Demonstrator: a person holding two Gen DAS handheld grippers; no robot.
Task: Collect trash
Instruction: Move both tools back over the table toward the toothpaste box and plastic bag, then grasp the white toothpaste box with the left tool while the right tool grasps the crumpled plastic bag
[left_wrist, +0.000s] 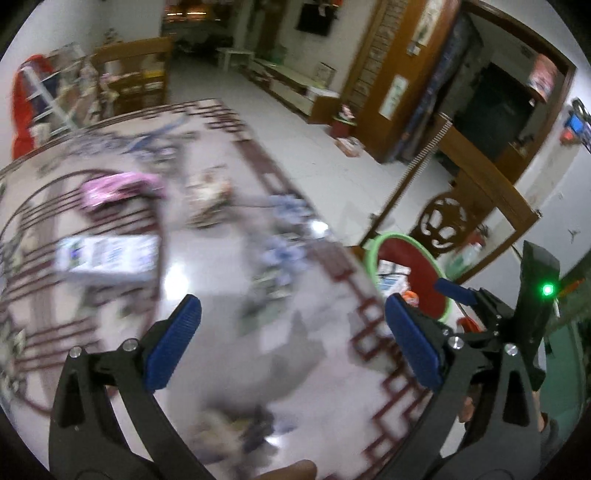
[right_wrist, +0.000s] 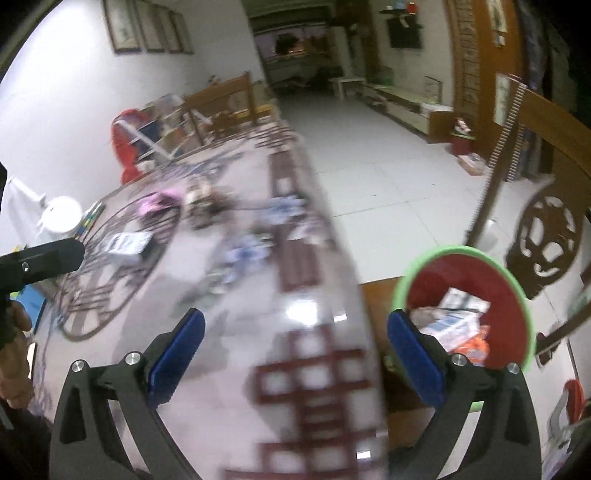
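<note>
The left claw (left_wrist: 291, 343) stands wide open above the patterned desk (left_wrist: 221, 302), its blue pads (left_wrist: 173, 343) far apart with nothing between them and touching nothing. The right claw (right_wrist: 295, 354) is spread just as wide, also holding nothing, and hangs over the desk's right edge (right_wrist: 325, 369).

Trash lies scattered on the desk ahead of both claws, all of it blurred. In the left wrist view a white printed packet (left_wrist: 107, 254) sits ahead and to the left of the left claw, a pink wrapper (left_wrist: 118, 188) lies beyond it, and a brownish crumpled piece (left_wrist: 208, 195) and blue-white scraps (left_wrist: 284, 236) lie further ahead, well apart from the pads.

A red bin with a green rim (right_wrist: 465, 254) stands beside the desk's right edge, just beyond the right claw's right finger. Inside it lie white and blue packets (right_wrist: 450, 317) and something orange (right_wrist: 476, 347). From the left wrist view the same bin (left_wrist: 373, 251) shows past the right pad, with the right claw's own body (left_wrist: 491, 306) close by it.
</note>
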